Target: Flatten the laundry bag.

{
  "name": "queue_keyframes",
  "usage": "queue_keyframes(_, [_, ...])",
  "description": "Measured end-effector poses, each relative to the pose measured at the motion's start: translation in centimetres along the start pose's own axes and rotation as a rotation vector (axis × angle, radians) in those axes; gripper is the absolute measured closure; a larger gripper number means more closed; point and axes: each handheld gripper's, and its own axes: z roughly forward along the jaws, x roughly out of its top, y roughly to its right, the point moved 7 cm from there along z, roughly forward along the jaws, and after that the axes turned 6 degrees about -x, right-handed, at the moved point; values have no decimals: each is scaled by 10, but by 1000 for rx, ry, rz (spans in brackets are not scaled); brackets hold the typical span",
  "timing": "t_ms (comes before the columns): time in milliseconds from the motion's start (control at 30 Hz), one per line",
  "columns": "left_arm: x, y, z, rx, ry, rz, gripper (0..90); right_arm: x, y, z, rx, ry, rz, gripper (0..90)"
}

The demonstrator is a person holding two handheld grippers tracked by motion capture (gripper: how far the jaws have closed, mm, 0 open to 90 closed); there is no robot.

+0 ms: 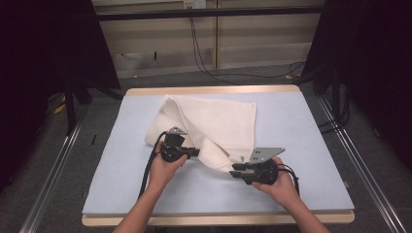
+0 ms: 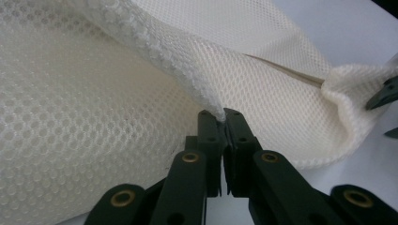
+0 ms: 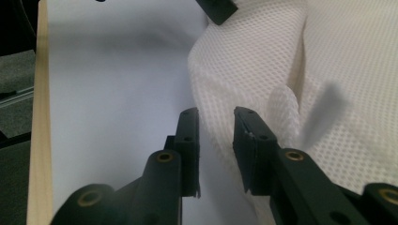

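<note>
A cream mesh-weave towel (image 1: 214,126) lies partly folded on the pale blue table cover (image 1: 301,145), with a rolled fold running toward the front. My left gripper (image 1: 194,153) is shut on the towel's edge (image 2: 206,96); the cloth enters between its black jaws (image 2: 220,117). My right gripper (image 1: 234,170) sits at the towel's near corner with its jaws a small gap apart (image 3: 215,117). The towel's folded edge (image 3: 244,70) lies just ahead of them, and nothing is pinched between them.
A wooden table edge (image 1: 214,90) borders the cover at the back and front. Black curtains, metal floor rails (image 1: 53,165) and cables on the floor surround the table. Bare cover lies to the right and front of the towel.
</note>
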Motion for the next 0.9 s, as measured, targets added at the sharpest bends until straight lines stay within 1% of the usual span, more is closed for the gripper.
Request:
queue_keyframes(33, [-1,0,1,-3,10,-1,868,0,2,-4,-6,4,13,691])
queue_keyframes(67, [-2,0,1,0,12,-11,868,0,4,-7,-6,12,23,689])
queue_keyframes(100, [-3,0,1,1,10,-11,868,0,7,-12,-14,19,35,680])
queue_keyframes(133, [-4,-1,1,6,6,0,868,0,9,-15,-15,24,41,668])
queue_keyframes(167, [-4,0,2,2,11,-6,868,0,13,-19,-29,22,50,656])
queue_keyframes(200, [-5,0,2,13,5,-5,868,-1,15,-21,-36,17,53,639])
queue_keyframes(267, [-6,1,1,17,2,0,868,-5,22,-27,-54,-2,70,640])
queue_keyframes(333, [-7,2,-1,9,1,2,868,-8,29,-30,-70,-10,77,648])
queue_keyframes(367, [-8,2,-2,9,-9,7,868,-10,33,-32,-79,-17,79,648])
queue_keyframes(400, [-9,2,-2,10,-3,5,868,-12,36,-33,-86,-26,81,647])
queue_keyframes(433, [-11,1,-3,7,-11,12,868,-14,40,-34,-102,-32,81,647])
queue_keyframes(467, [-12,1,-3,18,-1,5,868,-17,45,-36,-123,-44,79,631])
queue_keyframes(500, [-13,1,-4,6,3,0,867,-20,50,-37,-143,-61,76,613])
queue_keyframes(533, [-14,2,-4,3,10,-9,867,-23,54,-37,-149,-70,85,612])
queue_keyframes(567, [-15,2,-5,1,4,-1,868,-26,57,-38,-158,-74,101,613])
queue_keyframes(600, [-16,2,-5,2,1,-3,867,-30,61,-39,-174,-84,106,612])
queue_keyframes(633, [-16,2,-6,1,-1,-3,867,-31,64,-39,-185,-90,97,613])
queue_keyframes(667, [-17,2,-7,16,-7,6,867,-33,66,-39,-199,-98,96,610])
queue_keyframes(733, [-19,1,-10,22,-12,10,867,-34,71,-39,-208,-99,104,607])
queue_keyframes(800, [-20,1,-13,14,-8,7,867,-33,76,-39,-226,-95,114,600])
queue_keyframes(833, [-21,1,-14,14,-2,5,866,-31,77,-37,-224,-86,118,591])
queue_keyframes(867, [-23,1,-15,13,-10,10,865,-27,77,-34,-219,-74,124,568])
queue_keyframes(900, [-23,2,-15,10,1,0,865,-25,77,-31,-223,-68,128,547])
